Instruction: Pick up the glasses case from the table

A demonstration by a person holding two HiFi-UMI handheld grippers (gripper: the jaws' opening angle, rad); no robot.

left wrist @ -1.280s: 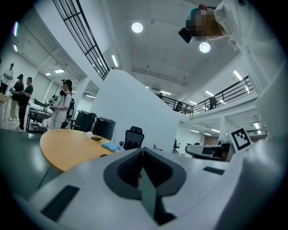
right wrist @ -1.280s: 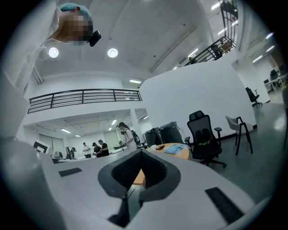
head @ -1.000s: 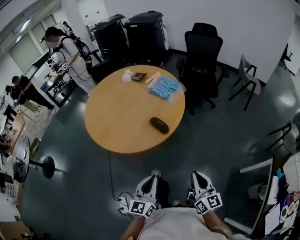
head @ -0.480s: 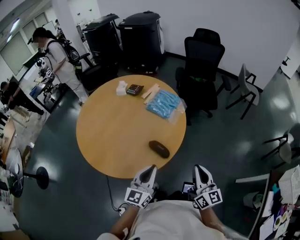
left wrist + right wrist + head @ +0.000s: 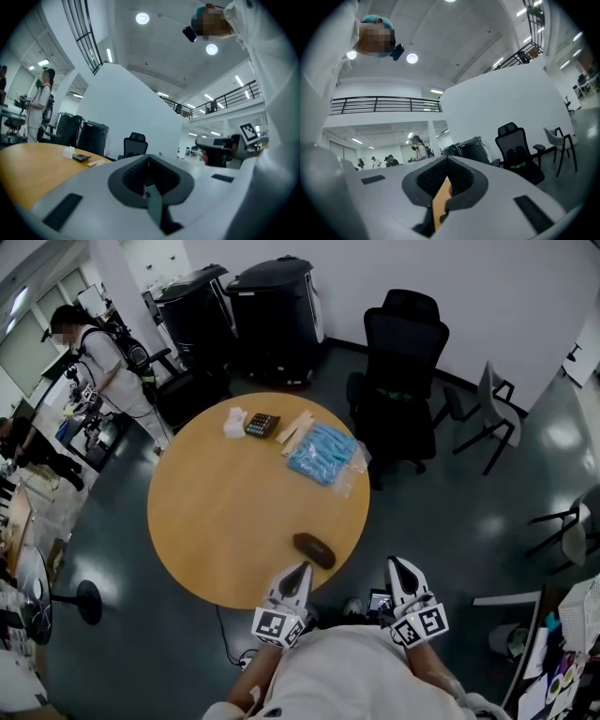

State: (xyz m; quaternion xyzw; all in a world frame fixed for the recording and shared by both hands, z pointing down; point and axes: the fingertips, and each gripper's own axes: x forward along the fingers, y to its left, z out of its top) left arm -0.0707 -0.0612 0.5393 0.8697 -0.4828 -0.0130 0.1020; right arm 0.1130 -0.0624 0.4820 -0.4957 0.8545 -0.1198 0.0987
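The glasses case, dark brown and oval, lies near the front edge of the round wooden table. My left gripper points level at the table's front edge, its tip just short of the case, with the jaws shut and nothing in them. My right gripper hangs off the table's right side over the floor, jaws together and empty. In the left gripper view the left gripper shows only a thin slit, with the table at left. The right gripper looks the same in its own view. Neither gripper view shows the case.
At the table's far side lie a calculator, a white tissue, wooden sticks and a blue packet. A black office chair stands behind right, black bins at the back, a person at left.
Both grippers have come forward to the table. The left tip now reaches the table's front edge beside the case, and the table fills more of the head view.
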